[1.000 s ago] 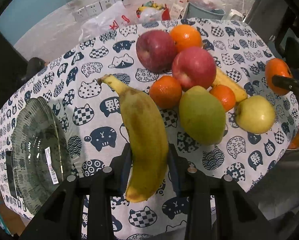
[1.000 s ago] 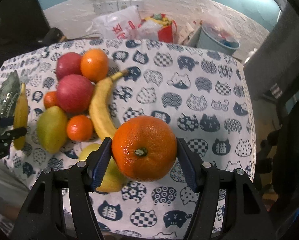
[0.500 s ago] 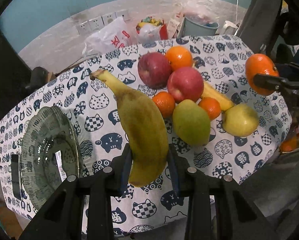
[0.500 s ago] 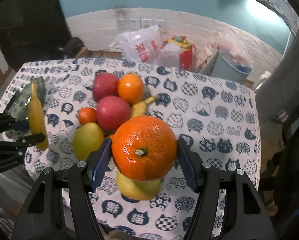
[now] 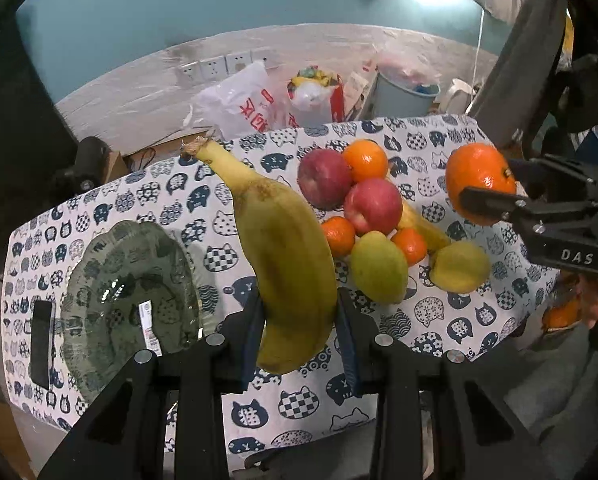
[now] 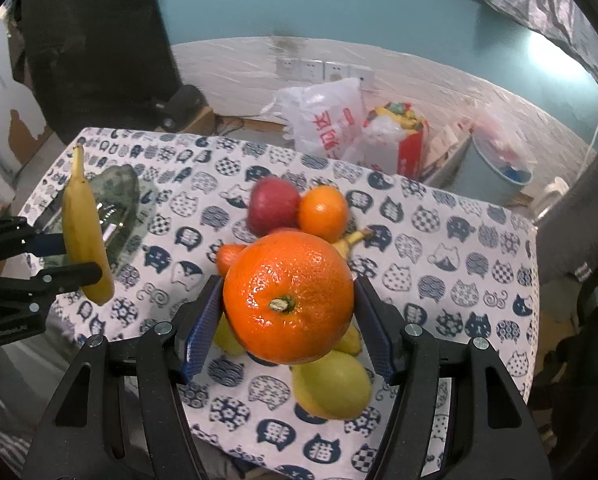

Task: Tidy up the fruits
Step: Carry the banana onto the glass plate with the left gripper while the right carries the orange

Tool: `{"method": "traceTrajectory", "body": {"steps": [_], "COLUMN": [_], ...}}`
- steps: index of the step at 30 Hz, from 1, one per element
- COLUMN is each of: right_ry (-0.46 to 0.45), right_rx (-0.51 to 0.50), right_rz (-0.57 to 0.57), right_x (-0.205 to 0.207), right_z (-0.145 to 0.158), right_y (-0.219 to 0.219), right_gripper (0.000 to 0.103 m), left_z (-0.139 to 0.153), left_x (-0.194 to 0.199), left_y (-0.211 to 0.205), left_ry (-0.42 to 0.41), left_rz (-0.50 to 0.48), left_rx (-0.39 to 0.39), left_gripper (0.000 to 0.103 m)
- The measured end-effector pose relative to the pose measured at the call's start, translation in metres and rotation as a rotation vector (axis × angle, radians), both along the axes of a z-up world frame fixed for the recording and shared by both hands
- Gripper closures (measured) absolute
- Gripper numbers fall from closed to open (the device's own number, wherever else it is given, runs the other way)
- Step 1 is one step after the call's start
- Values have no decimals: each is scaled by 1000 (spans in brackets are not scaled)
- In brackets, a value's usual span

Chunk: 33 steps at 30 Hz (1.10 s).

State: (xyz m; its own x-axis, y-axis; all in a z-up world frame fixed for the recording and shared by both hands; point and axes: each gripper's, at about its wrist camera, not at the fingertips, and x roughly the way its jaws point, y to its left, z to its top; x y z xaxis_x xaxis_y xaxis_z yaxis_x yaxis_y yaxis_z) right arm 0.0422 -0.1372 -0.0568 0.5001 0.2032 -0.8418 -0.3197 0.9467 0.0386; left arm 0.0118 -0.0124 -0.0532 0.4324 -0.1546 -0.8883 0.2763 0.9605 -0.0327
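Note:
My left gripper point(image 5: 301, 332) is shut on a yellow banana point(image 5: 287, 256) and holds it above the table, right of a clear glass bowl point(image 5: 99, 280). My right gripper point(image 6: 289, 324) is shut on a large orange point(image 6: 289, 300), held high over the fruit pile. The pile point(image 5: 373, 216) holds two red apples, oranges, a second banana and two yellow-green fruits. In the right wrist view the left gripper point(image 6: 49, 256) with the banana point(image 6: 85, 224) is at the left, in front of the bowl point(image 6: 123, 188). In the left wrist view the right gripper point(image 5: 487, 196) with the orange point(image 5: 479, 176) is at the right.
The table carries a cat-print cloth point(image 5: 147, 196). A dark flat object point(image 5: 41, 344) lies left of the bowl. Behind the table are a white plastic bag point(image 6: 327, 120), a red bag point(image 6: 403, 136), a blue-grey bin point(image 6: 499, 172) and wall sockets point(image 6: 323, 70).
Both grippers have risen and pulled back from the table with their fruit. The table and fruit pile look smaller and farther away now.

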Motion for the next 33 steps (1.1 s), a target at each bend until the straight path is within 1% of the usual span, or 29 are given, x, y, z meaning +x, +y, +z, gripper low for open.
{"method": "traceTrajectory", "body": {"steps": [4,10,15,22,33], "right_ry": [-12,-24,-25,-21,13], "right_rx": [8,12,14,20,20], "right_rz": [26,75,111,159,235], "right_x": [1,3,6,12,23], "right_z": [6,13,16,16,5], "right_y": [16,44,66,101,157], "right_gripper": [38,38,38,38,38], "left_z": [11,27,33,33,17], "left_x": [-4,-13,-15,-18,-21], "left_y": [13,28,47,74,127], "left_ry": [-10,-51,-60,-58,-25], "left_rz": [23,35,67,118,214], "left_rx": [-18,-21,-32,-41,-40], "left_gripper": [68,68,68,68,68]}}
